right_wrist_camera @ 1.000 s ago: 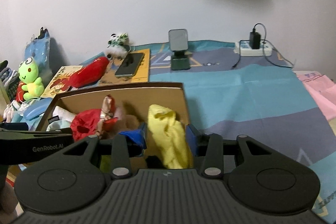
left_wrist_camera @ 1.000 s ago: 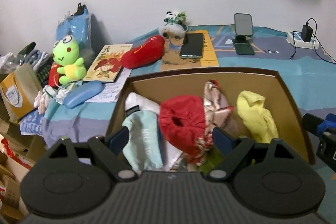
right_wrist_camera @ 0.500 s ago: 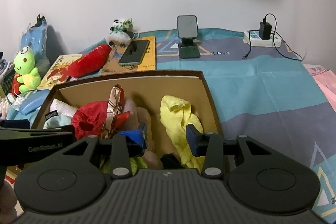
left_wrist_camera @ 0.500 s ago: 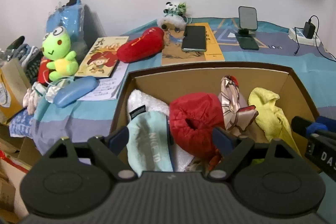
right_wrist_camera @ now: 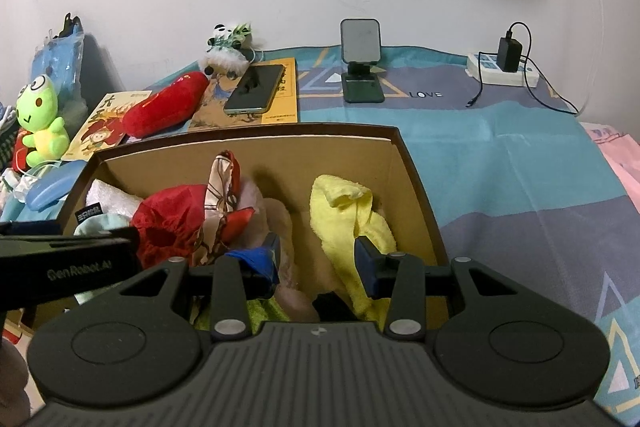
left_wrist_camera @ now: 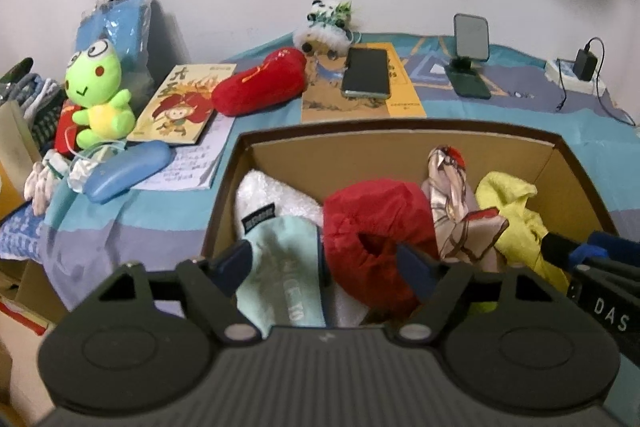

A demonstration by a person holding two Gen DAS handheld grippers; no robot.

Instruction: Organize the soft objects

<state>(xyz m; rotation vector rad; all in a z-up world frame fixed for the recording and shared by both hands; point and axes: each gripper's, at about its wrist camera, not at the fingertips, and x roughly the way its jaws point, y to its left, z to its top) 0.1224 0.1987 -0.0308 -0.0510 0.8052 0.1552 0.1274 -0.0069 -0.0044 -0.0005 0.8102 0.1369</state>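
An open cardboard box (left_wrist_camera: 400, 131) (right_wrist_camera: 248, 135) sits on the bed. In it lie a mint cloth (left_wrist_camera: 280, 267), a white towel (left_wrist_camera: 272, 195), a red cloth (left_wrist_camera: 372, 219) (right_wrist_camera: 168, 215), a patterned scarf (left_wrist_camera: 452, 195) (right_wrist_camera: 222, 187) and a yellow cloth (left_wrist_camera: 508, 203) (right_wrist_camera: 340, 203). My left gripper (left_wrist_camera: 324, 261) hangs over the box's near left part. Its jaws are closing, with the mint and red cloths between them, not pinched. My right gripper (right_wrist_camera: 318, 255) is open over the near right part, its right finger in front of the yellow cloth.
Behind the box lie a green frog plush (left_wrist_camera: 98, 87), a red plush (left_wrist_camera: 260, 83), a panda plush (left_wrist_camera: 326, 23), books, a phone (left_wrist_camera: 366, 71), a phone stand (right_wrist_camera: 360, 67) and a power strip (right_wrist_camera: 504, 71). A blue case (left_wrist_camera: 128, 171) lies left of the box.
Both grippers have moved forward and down over the box, so its contents look nearer. The left jaws have narrowed a little. The right jaws keep the same gap.
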